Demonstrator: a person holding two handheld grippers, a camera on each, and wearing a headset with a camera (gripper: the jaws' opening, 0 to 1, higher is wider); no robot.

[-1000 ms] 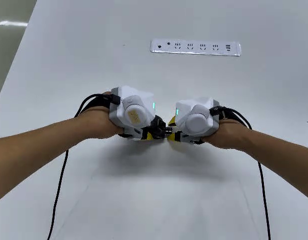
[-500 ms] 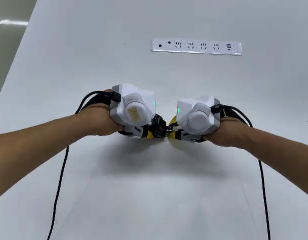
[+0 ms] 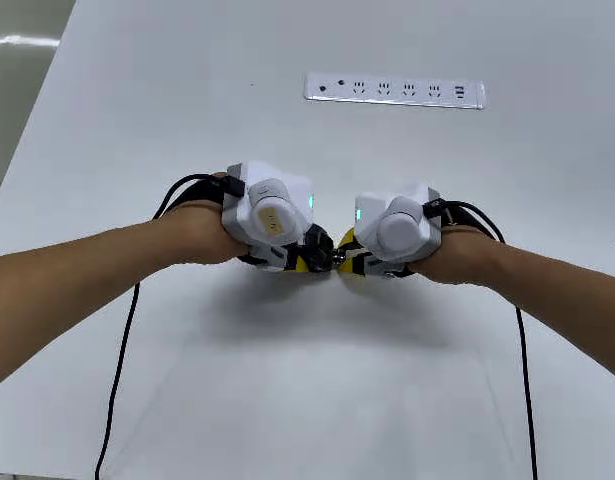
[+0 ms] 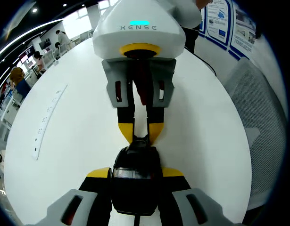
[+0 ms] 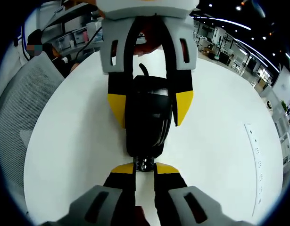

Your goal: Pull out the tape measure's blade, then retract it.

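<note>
Nothing much has shifted since a second ago: left gripper (image 4: 136, 172) clamps the tape measure (image 4: 136, 188) bottom centre, right gripper (image 5: 145, 168) pinches its hook (image 5: 144, 163) (nothing pulled out yet), so pulling's probably still ahead.

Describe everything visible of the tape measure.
The tape measure is a compact black case that looks like plastic. The left gripper clamps its two sides, and the right gripper pinches the small metal end hook at its mouth. The blade looks fully in, or nearly so. In the head view the grippers hide most of it.
</note>
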